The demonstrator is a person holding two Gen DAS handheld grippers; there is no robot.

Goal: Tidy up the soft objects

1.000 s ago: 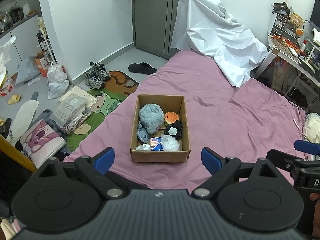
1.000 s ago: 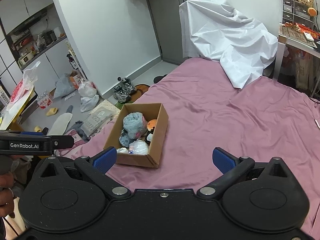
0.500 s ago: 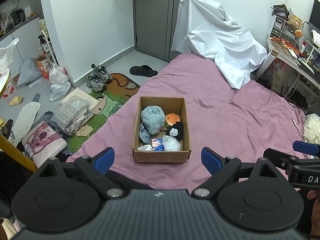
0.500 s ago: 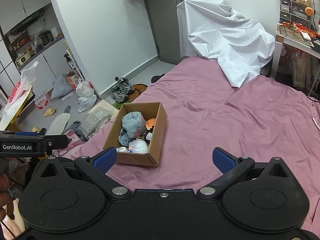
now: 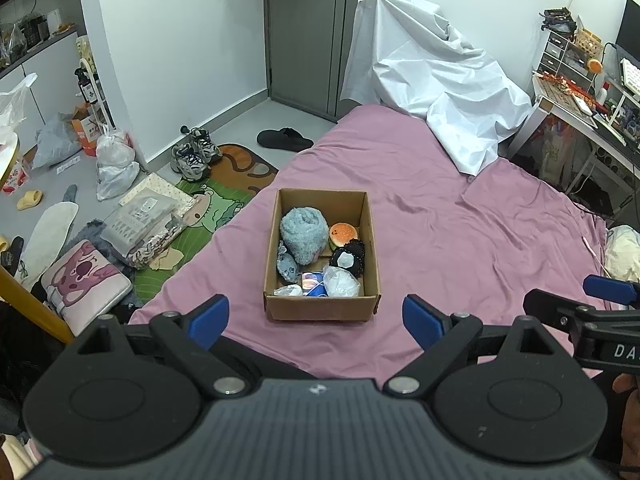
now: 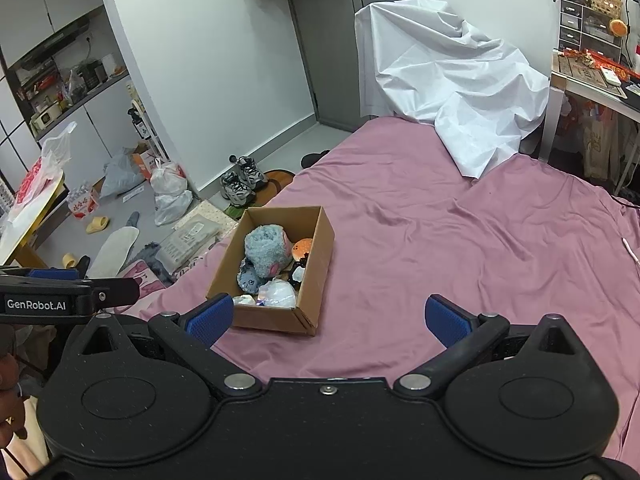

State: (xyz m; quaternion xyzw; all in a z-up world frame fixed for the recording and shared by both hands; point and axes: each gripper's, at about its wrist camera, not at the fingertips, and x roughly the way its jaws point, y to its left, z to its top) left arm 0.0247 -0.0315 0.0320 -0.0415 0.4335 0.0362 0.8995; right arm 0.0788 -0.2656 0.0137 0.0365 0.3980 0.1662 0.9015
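A cardboard box (image 5: 322, 308) (image 6: 325, 240) sits on the pink bed (image 5: 460, 232) (image 6: 440, 248) near its left edge. Inside lie a fluffy blue-grey plush (image 5: 302, 234) (image 6: 266, 250), an orange burger toy (image 5: 343, 233) (image 6: 302, 247), a black-and-white toy (image 5: 348, 258), a small blue plush (image 5: 288, 266) and a white bagged item (image 5: 340, 282) (image 6: 277, 292). My left gripper (image 5: 316, 316) is open and empty, in front of the box. My right gripper (image 6: 328, 318) is open and empty, to the box's right.
A white sheet (image 5: 432, 76) (image 6: 448, 80) drapes something at the bed's far end. A cluttered desk (image 5: 580, 96) stands at the right. The floor at the left holds shoes (image 5: 194, 154), bags (image 5: 114, 164), a green mat (image 5: 200, 216) and a pink cushion (image 5: 84, 280).
Both grippers have drawn back and risen a little, so the box looks slightly farther and more centred. Both stay open and empty.
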